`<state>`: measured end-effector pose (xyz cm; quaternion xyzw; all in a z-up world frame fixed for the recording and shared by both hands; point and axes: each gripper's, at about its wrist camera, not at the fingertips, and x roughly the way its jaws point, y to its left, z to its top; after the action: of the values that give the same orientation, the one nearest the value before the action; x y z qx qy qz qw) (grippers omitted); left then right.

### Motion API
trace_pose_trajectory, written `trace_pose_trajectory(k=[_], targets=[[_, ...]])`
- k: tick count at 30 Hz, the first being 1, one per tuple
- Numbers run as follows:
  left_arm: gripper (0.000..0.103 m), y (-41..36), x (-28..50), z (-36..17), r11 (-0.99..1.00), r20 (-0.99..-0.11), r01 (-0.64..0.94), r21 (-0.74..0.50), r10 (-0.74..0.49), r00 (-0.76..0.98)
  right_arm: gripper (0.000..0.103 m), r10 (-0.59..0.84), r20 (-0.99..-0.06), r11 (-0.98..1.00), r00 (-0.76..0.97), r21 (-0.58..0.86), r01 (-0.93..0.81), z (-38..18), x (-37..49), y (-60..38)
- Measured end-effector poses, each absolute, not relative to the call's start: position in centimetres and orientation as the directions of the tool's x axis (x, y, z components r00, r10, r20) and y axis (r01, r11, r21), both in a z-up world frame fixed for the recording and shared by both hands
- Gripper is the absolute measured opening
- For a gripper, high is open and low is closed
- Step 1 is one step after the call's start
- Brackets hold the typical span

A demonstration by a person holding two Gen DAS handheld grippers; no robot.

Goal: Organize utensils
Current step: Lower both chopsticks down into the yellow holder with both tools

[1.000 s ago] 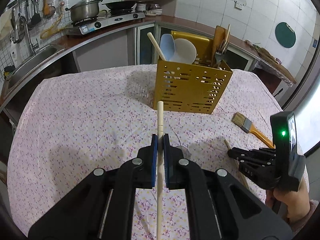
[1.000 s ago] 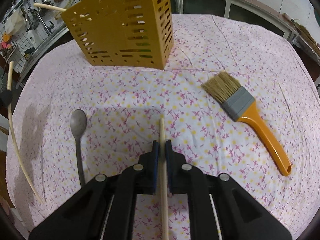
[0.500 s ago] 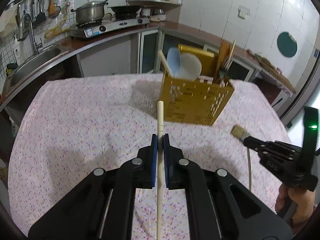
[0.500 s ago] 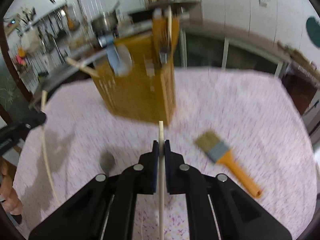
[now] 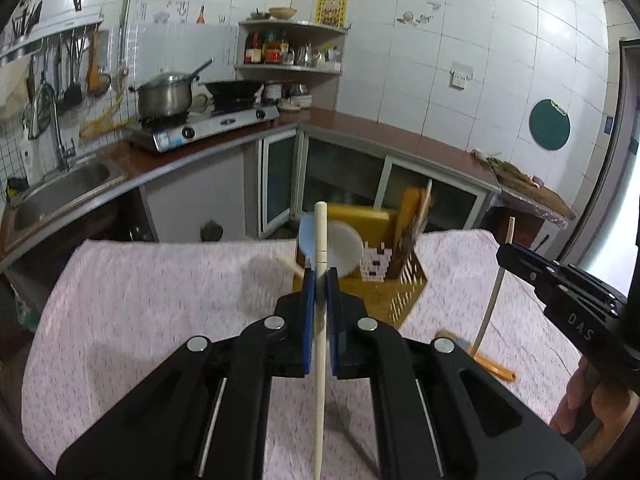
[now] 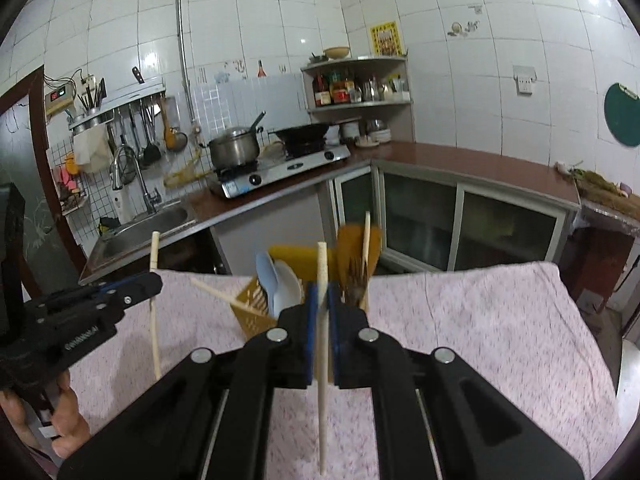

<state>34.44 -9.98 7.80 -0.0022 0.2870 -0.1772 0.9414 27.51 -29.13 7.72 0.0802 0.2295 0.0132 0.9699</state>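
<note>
My left gripper [image 5: 320,276] is shut on a pale wooden chopstick [image 5: 320,232] that sticks out ahead of the pads, raised above the table. My right gripper [image 6: 322,290] is shut on a second chopstick [image 6: 322,260] in the same way. A yellow perforated utensil caddy [image 5: 400,300] stands on the table ahead of both, holding spoons, a fork and wooden utensils. In the left wrist view the right gripper [image 5: 506,254] appears at the right with its chopstick [image 5: 492,304]. In the right wrist view the left gripper [image 6: 154,280] appears at the left with its chopstick [image 6: 154,320].
A paintbrush with an orange handle [image 5: 494,368] lies on the floral tablecloth [image 5: 140,300] right of the caddy. A metal spoon [image 5: 336,420] lies blurred below my left gripper. Behind the table runs a counter with a sink [image 5: 60,192] and a stove [image 5: 208,128].
Both grippers rose and tilted upward, each keeping its chopstick. The right one lifted its chopstick off the tablecloth. The caddy now sits lower in both views.
</note>
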Motion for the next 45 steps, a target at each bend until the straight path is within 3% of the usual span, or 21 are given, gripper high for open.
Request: trace_pose_trajectory(k=[21,39,45], targets=[[0.005,-14.6,42.8,13.5,0.908,-0.237,0.405,-0.108,-0.419,0.876,0.006,-0.015,-0.238,0.990,0.971,0.133,0.048,13.3,35.1,-30.8],[0.004,-15.2,46.4,11.2,0.915,-0.239,0.386,-0.114,-0.402,0.884,0.006,0.000,-0.188,0.992,0.982,0.127,0.024,12.7,36.7,-30.9],[0.004,-15.5,46.3,10.0,0.920,-0.256,0.387,-0.064,-0.390,0.885,0.006,-0.001,-0.173,0.992,0.985,0.121,0.023,12.1,37.0,-30.8]])
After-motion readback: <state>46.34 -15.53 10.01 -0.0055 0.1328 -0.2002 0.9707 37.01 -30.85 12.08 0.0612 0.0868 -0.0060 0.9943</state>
